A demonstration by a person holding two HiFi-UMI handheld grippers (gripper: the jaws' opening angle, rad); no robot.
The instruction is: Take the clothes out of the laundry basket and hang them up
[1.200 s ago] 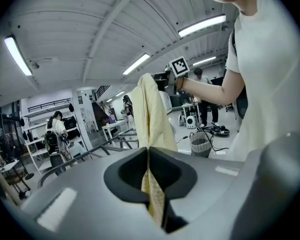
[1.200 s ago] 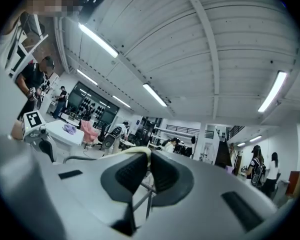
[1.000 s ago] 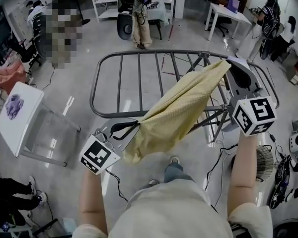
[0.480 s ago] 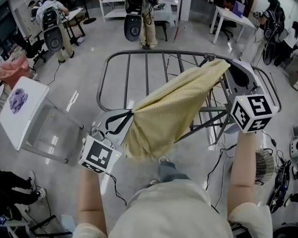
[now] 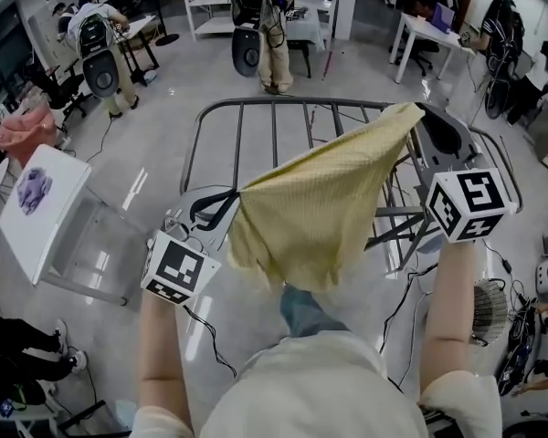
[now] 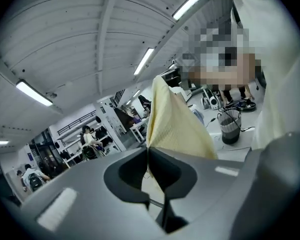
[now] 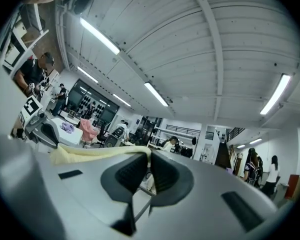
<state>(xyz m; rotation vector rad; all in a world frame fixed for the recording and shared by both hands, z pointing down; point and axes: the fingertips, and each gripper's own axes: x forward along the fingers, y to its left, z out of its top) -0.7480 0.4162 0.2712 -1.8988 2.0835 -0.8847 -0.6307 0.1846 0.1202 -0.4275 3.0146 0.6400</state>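
Head view has the yellow garment (image 5: 315, 213) stretched across mid-frame between both tools. The left hand-held gripper (image 5: 230, 199) is clamped on its lower-left corner and the right hand-held gripper (image 5: 411, 112) is pinched on its upper-right corner, as each gripper view confirms. The garment hangs above the near rails of the grey drying rack (image 5: 256, 108), not yet resting on it. To hang it well, hold the top edge taut and level, carry it up-frame over one rail, lower until both halves drape evenly, then release.
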